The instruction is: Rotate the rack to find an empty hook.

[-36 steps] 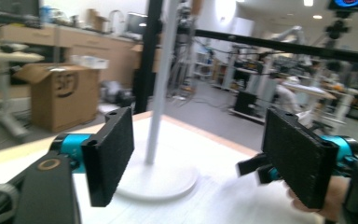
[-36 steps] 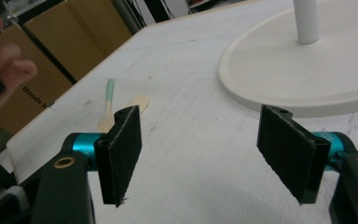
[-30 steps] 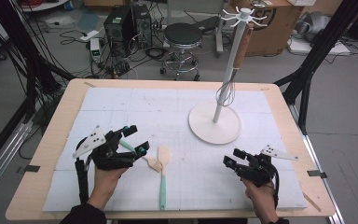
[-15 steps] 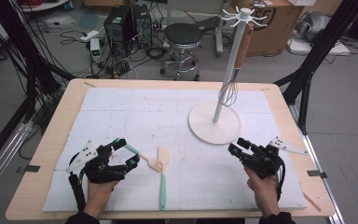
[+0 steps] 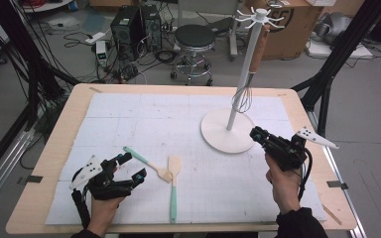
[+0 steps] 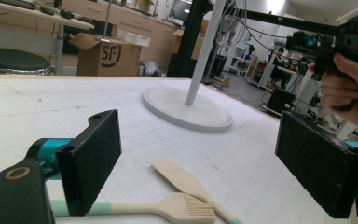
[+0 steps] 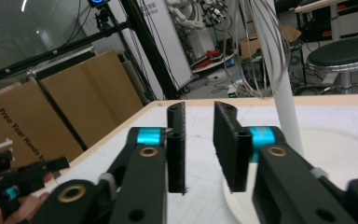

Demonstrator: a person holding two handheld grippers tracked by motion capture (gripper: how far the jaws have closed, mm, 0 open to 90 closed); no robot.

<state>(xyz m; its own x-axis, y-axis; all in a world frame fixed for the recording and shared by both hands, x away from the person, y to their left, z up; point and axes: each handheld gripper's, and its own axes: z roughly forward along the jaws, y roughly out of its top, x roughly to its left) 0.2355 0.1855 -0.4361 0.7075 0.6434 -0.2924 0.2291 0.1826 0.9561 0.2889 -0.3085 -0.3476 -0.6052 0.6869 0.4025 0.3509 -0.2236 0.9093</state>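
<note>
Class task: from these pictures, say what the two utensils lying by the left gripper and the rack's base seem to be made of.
Brush and spatula: pale matt wood heads, apparently, with mint handles, perhaps silicone-coated. Rack base: smooth white disc, probably painted metal or plastic.

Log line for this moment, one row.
left hand-held gripper: open, over brush handle | right hand-held gripper: empty, jaws closing, near stand | spatula: on table

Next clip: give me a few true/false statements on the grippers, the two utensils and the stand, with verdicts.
1. The left gripper stands open beside the mint-handled wooden brush. True.
2. The right gripper grips the mint-handled wooden spatula. False: nothing sits between its jaws, which have just been closing; the spatula lies on the white mat.
3. A wire whisk hangs on the white utensil stand. True.
4. The stand lies tipped over. False: it is upright.
</note>
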